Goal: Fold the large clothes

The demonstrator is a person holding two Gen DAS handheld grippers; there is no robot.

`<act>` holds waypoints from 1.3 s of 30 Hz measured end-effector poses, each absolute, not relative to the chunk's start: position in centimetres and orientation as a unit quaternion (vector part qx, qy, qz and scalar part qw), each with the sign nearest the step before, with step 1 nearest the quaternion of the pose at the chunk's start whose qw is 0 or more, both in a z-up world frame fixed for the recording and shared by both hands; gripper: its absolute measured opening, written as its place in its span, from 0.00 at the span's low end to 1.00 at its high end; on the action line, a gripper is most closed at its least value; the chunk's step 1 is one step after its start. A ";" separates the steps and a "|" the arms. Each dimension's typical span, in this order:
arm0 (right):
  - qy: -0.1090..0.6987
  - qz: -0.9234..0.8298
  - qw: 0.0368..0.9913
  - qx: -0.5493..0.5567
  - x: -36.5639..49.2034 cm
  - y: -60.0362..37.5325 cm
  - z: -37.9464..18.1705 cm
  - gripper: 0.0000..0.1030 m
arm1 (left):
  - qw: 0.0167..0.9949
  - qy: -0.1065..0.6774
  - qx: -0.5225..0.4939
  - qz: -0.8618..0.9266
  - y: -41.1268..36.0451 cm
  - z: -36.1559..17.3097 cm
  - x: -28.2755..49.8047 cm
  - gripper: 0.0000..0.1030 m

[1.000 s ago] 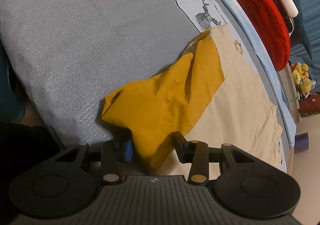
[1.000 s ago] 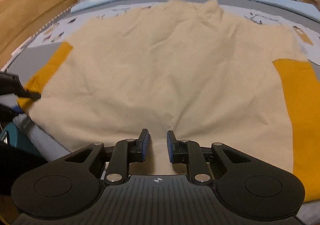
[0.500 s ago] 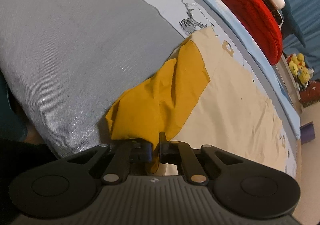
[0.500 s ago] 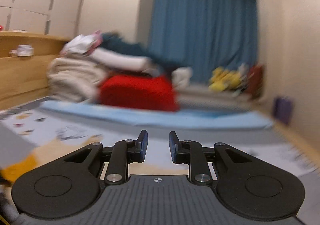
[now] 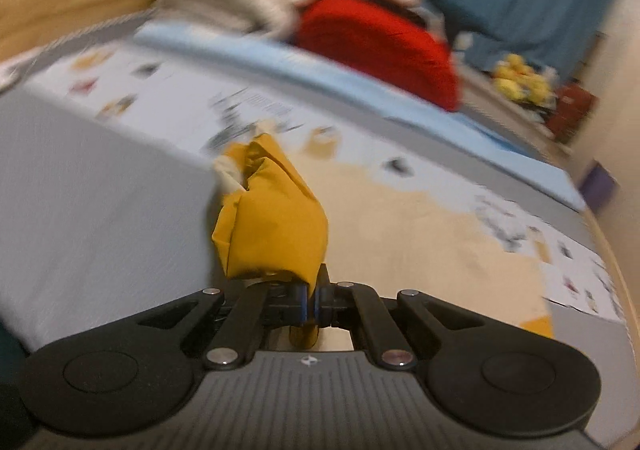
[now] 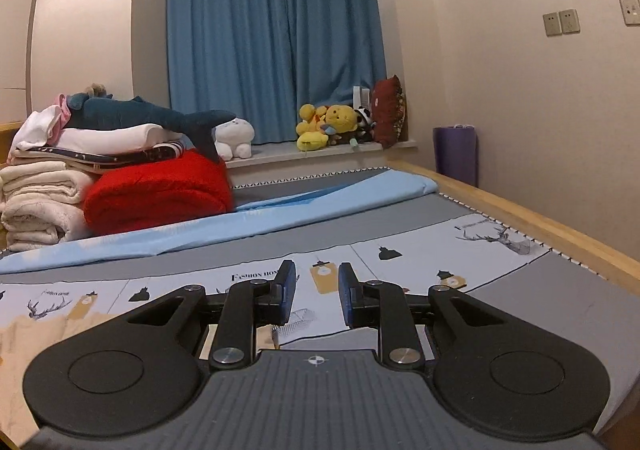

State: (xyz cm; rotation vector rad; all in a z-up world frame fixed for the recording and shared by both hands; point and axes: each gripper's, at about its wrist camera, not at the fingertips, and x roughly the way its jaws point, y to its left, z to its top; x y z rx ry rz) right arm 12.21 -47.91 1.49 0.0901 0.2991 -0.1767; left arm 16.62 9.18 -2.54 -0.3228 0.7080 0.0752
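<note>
Left gripper (image 5: 311, 300) clamped on the yellow sleeve (image 5: 276, 226) of the cream garment (image 5: 420, 234); right gripper (image 6: 317, 292) parted, holding nothing.

We log one bed (image 6: 520, 282) with a grey, animal-print cover reading "FASHION"; the garment lies spread on it, sleeve bunched and raised above the left fingers. Beyond the bed's far end: one red blanket (image 6: 160, 190), one shark plush (image 6: 148, 116), two blue curtain panels (image 6: 276, 42). Right of the bed: one purple bin (image 6: 456, 154), three wall plates (image 6: 560, 21).
</note>
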 end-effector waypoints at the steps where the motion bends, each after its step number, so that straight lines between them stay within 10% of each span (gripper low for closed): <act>1: 0.158 -0.087 0.983 0.045 12.5 -48.0 1.3 0.23 | 0.931 0.335 -0.145 0.016 7.0 -1.2 16.8 0.02; 9: 0.144 -0.072 0.986 0.048 11.6 -49.3 1.2 0.23 | 0.942 0.305 -0.055 -0.131 -11.6 3.0 16.3 0.02; 17: 0.154 -0.063 0.984 0.055 10.7 -51.0 0.7 0.23 | 0.862 0.420 0.022 -0.284 -26.6 -6.7 15.3 0.04; 24: 0.220 0.015 0.970 0.105 11.9 -50.8 -0.8 0.42 | 0.817 0.469 -0.055 -0.332 -21.6 -7.9 16.5 0.40; 33: 0.399 0.074 0.912 0.065 16.2 -45.3 -5.4 0.56 | 0.870 0.409 -0.076 -0.264 -10.0 -4.6 17.2 0.41; 36: 0.458 0.050 0.887 0.033 17.0 -44.2 -7.6 0.50 | 0.880 0.403 -0.087 -0.235 -7.0 -6.5 17.3 0.46; 38: 0.456 0.055 0.887 0.042 16.6 -44.1 -7.8 0.05 | 0.879 0.427 -0.088 -0.194 -6.2 -7.9 17.9 0.46; 39: 0.445 0.060 0.892 0.048 16.2 -44.1 -7.4 0.05 | 0.876 0.432 -0.105 -0.185 -6.3 -8.1 18.4 0.46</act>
